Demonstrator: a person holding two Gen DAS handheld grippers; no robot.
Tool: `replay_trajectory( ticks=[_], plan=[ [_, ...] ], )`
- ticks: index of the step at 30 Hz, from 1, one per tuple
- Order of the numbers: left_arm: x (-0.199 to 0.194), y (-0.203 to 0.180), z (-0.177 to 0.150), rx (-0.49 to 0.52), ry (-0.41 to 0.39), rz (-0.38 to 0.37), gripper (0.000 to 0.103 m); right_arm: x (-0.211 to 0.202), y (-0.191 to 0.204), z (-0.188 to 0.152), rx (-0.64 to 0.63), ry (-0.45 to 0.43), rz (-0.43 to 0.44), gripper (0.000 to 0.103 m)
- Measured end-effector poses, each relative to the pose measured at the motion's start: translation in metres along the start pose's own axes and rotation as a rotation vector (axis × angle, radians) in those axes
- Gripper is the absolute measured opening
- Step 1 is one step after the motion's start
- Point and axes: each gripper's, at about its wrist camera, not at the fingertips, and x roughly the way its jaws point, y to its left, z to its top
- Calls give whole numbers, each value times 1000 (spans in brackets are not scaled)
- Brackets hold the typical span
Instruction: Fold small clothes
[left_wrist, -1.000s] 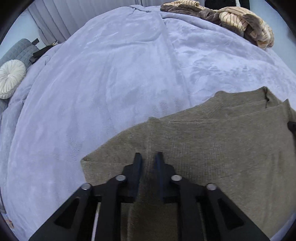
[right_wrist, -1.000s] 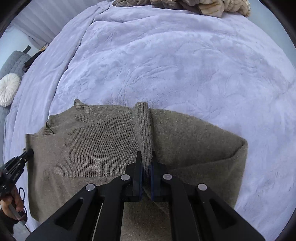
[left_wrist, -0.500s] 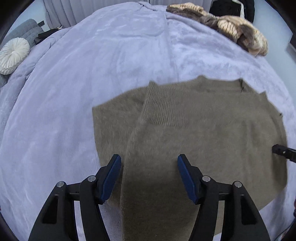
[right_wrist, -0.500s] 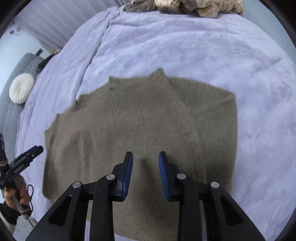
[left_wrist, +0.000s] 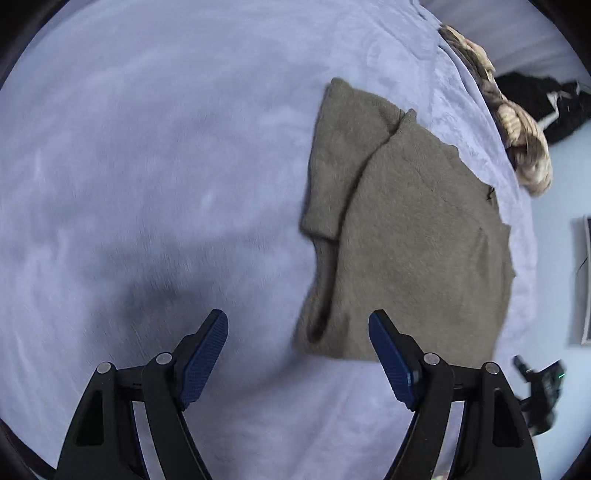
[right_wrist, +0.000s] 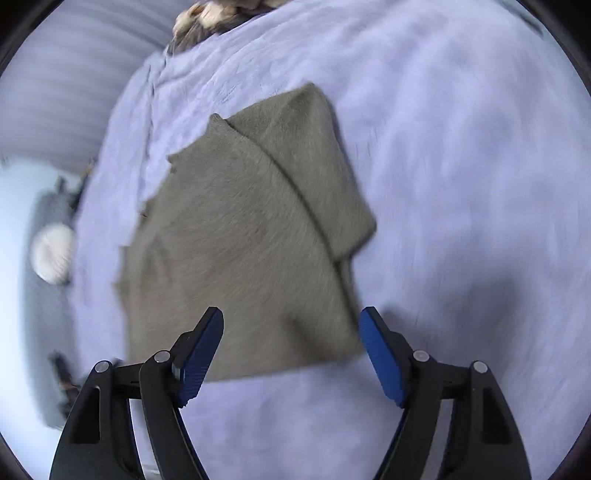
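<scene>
One olive knit sweater (left_wrist: 413, 236), part-folded, sleeve laid across, flat on my lavender bed cover (left_wrist: 155, 155). Soft, limp, light; I judge it best pinched at hem corners or a folded edge. Left hand-held gripper (left_wrist: 298, 354) and right hand-held gripper (right_wrist: 291, 350): jaws opening wide, holding nothing, clear of the knit.

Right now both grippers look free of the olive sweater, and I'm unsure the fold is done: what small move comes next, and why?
Probably bring the right gripper down to the sweater's near hem to fold it over: it lies flat on the lavender blanket, sleeves folded in. Both grippers' jaws are opening with nothing between them; the left gripper hangs mostly over bare blanket.
</scene>
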Motion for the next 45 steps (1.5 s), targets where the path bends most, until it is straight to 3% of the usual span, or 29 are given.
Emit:
replay_trajectory(
  ticks=[2,7,8,9,10,14,17,21,24,27,31,35,39,40,41,43,45],
  plan=[
    [12,6,-16,-72,16,-40,80,10,-17,-11,115,13,53,79],
    [33,-3,-27,-113,-17,-5,77,43,-50,-13,360,-40,190,79],
    [31,-6,-25,-108,-27,13,67,47,-53,-12,394,-54,213,68],
    [30,-11,-22,-93,-35,26,36,50,-52,-9,403,-53,216,51],
    [30,-12,-15,-75,-30,24,21,49,-50,-7,392,-34,204,6],
    [25,-28,-18,94,-67,130,20,25,-20,-4,222,-37,93,8],
    [41,-32,-28,208,-72,222,20,29,-29,-6,155,-19,-38,8],
    [36,-40,-35,331,-75,284,20,36,-48,-6,195,14,-13,9],
    [17,-43,-37,371,-90,342,20,17,-37,-9,128,15,-104,11],
    [-6,-43,-27,347,-125,298,20,-10,-25,-5,74,-49,-169,14],
    [-16,-64,1,367,-191,254,20,-22,6,13,-50,-102,-117,17],
    [14,-103,33,411,-210,232,20,10,42,38,-149,-87,-119,17],
    [56,-120,58,410,-193,279,20,52,55,60,-189,-58,-208,17],
    [65,-115,58,405,-190,316,20,60,50,61,-192,-48,-247,16],
    [71,-112,62,397,-192,340,20,65,46,64,-185,-42,-267,7],
    [70,-102,69,358,-183,289,20,65,33,68,-160,-49,-261,0],
    [63,-97,71,336,-174,275,20,57,26,68,-134,-63,-241,0]
  ],
)
